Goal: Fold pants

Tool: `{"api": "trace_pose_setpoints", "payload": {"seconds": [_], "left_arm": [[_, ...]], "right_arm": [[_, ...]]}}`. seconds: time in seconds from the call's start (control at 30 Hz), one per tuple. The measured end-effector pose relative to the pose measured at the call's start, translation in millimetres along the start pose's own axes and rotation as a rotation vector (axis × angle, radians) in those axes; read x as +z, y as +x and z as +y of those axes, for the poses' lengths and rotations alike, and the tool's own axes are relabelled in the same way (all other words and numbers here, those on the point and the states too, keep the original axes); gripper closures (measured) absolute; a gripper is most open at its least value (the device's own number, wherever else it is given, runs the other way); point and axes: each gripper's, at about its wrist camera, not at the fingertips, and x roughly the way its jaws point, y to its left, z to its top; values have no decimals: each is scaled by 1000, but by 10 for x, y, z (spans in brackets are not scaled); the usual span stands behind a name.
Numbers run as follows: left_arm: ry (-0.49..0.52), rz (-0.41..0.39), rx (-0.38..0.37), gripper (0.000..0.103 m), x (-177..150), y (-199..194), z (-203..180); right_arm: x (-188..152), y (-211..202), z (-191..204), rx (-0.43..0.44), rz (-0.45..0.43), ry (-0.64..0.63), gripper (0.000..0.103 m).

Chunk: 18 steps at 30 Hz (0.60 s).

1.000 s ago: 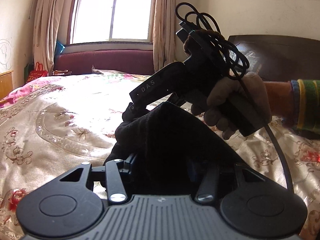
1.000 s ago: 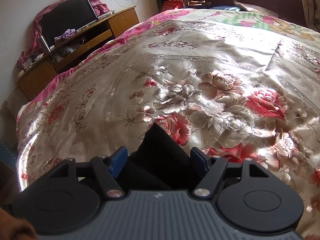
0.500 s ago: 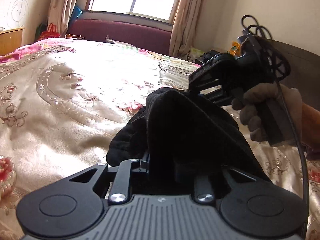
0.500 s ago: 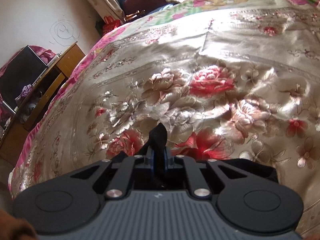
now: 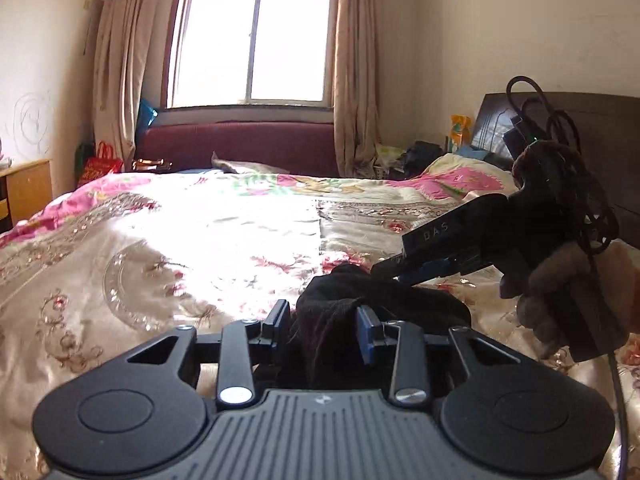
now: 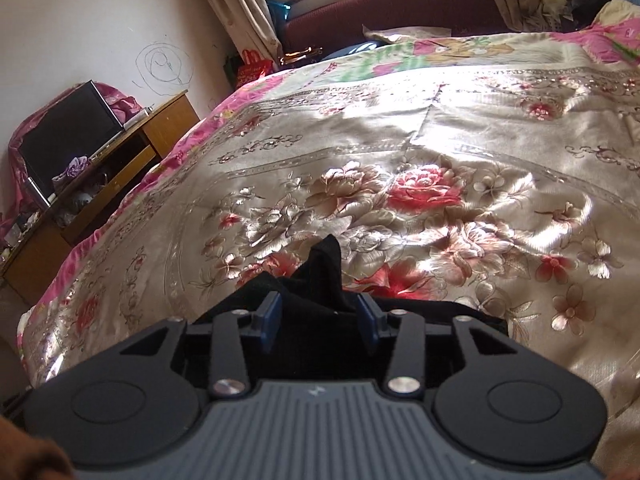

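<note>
The black pants (image 5: 384, 300) lie bunched on the flowered bedspread, low in both views. In the left wrist view my left gripper (image 5: 323, 330) has its jaws apart with black cloth lying between them. The right gripper (image 5: 404, 270) shows there at the right, held in a gloved hand, its tips down at the top of the pants. In the right wrist view the right gripper (image 6: 318, 320) has its jaws apart, with a peak of the pants (image 6: 326, 264) rising between them.
The bed (image 5: 200, 232) fills both views, with a dark red headboard-like bench (image 5: 240, 144) under the window. A wooden desk with a black screen (image 6: 68, 132) stands left of the bed. A dark headboard (image 5: 580, 120) and clutter sit at the right.
Both grippers have opened: half a second ago each was shut on the black cloth. The pants have dropped from a raised fold to a low bundle on the bedspread.
</note>
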Motion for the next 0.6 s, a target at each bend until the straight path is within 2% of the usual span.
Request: {"api": "trace_pose_setpoints", "payload": {"seconds": [0.1,0.13,0.23,0.33,0.4,0.5,0.57,0.6], "left_arm": [[134,-36,16,54,70,85,-175],[148,-49,16,54,108,75,-191],[88,-59,-16,54,203,60,-151],[83,-41,12,54,206,111,-148],[93,-104,5,53,264,-51,-132],[110,-98,22,46,273,-115,-74],[117,-76,4,46,254,-37,-92],[110,-79,-18,46,261,-11,-124]], "right_arm": [[-73,-66,84,70,-25,-66,60],[-96,-57,145,81,-23,-102,60],[-160,95,290,105,3,-184,62],[-170,386,271,93,31,-149,62],[-191,513,251,65,40,-138,68],[-229,487,218,-23,9,-180,69],[-215,469,170,-81,19,-146,67],[-199,427,171,-62,24,-130,65]]}}
